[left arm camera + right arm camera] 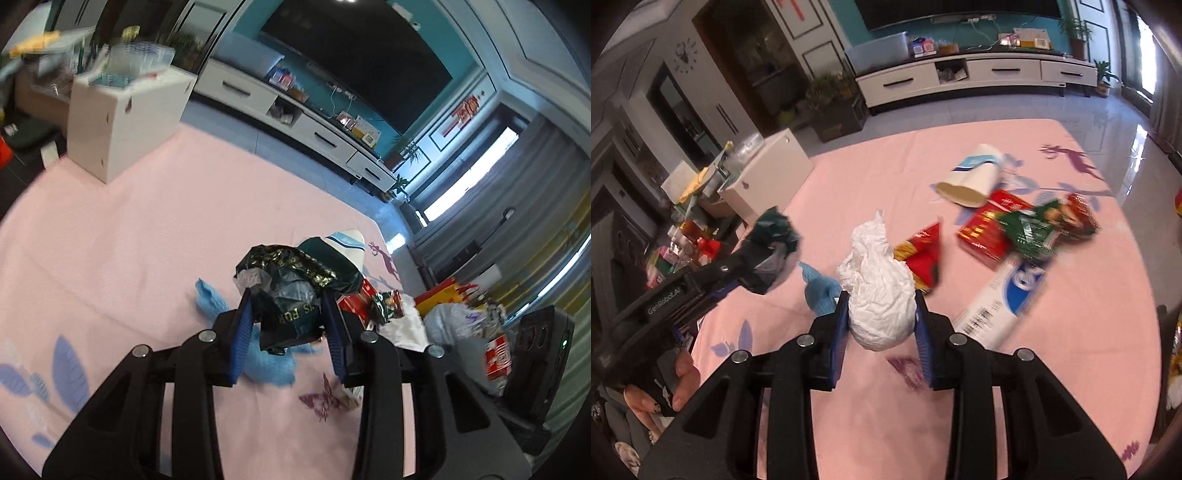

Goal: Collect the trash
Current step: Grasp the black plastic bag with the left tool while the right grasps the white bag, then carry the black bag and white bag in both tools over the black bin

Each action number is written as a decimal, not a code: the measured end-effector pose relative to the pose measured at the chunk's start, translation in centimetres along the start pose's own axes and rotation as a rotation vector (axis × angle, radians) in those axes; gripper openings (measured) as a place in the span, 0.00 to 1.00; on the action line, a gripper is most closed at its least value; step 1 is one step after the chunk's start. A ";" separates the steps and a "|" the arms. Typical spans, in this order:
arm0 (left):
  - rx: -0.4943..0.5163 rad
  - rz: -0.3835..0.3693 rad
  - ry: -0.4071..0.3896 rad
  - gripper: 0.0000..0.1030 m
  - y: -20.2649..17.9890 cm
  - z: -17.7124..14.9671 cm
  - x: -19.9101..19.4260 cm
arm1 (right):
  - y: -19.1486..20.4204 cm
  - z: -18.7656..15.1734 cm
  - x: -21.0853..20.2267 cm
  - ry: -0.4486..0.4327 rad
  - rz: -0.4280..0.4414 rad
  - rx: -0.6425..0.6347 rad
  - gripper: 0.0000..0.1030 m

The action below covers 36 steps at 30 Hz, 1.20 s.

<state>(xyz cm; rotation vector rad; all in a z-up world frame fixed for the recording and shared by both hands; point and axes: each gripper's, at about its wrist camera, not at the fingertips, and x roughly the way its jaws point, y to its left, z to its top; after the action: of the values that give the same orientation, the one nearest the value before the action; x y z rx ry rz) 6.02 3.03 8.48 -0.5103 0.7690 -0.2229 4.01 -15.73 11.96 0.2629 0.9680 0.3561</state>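
Both hands loaded: the left gripper (291, 314) pinches a crumpled dark green plastic bag (295, 288), and the right gripper (882, 314) squeezes a white crumpled paper wad (882, 295), both lifted off the pink printed tablecloth (1071, 332). Plenty left: a tipped paper cup (975, 177), red snack wrappers (990, 229), a blue cloth scrap (820, 291) and a white-and-blue tube box (1001, 299). No bin in sight; the near half of the cloth looks open for moving, with its edges well clear of the grippers

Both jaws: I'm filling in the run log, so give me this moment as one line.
left gripper: shut on crumpled dark green plastic bag | right gripper: shut on crumpled white paper wad | pink tablecloth: litter remains
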 end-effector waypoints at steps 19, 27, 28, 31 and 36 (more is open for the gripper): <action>0.234 0.012 -0.064 0.37 -10.9 -7.9 -3.6 | -9.4 -3.1 -13.2 -0.299 -0.097 0.140 0.33; 0.330 -0.059 -0.059 0.37 -18.5 -9.8 -2.6 | -13.8 -4.4 -18.7 -0.427 -0.163 0.232 0.33; 0.346 -0.074 -0.056 0.37 -19.6 -10.2 -2.3 | -14.4 -4.6 -19.3 -0.440 -0.177 0.243 0.33; 0.382 -0.129 -0.032 0.37 -22.4 -11.2 -1.4 | -16.3 -5.3 -21.2 -0.479 -0.239 0.280 0.33; 0.428 -0.236 0.039 0.38 -26.7 -13.6 1.0 | -19.7 -6.7 -23.3 -0.519 -0.339 0.362 0.33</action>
<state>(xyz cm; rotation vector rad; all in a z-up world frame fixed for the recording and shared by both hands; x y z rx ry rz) -3.21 -25.06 13.38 -0.1892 0.6734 -0.6035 -10.19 -42.81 18.51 0.4841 0.5409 -0.2001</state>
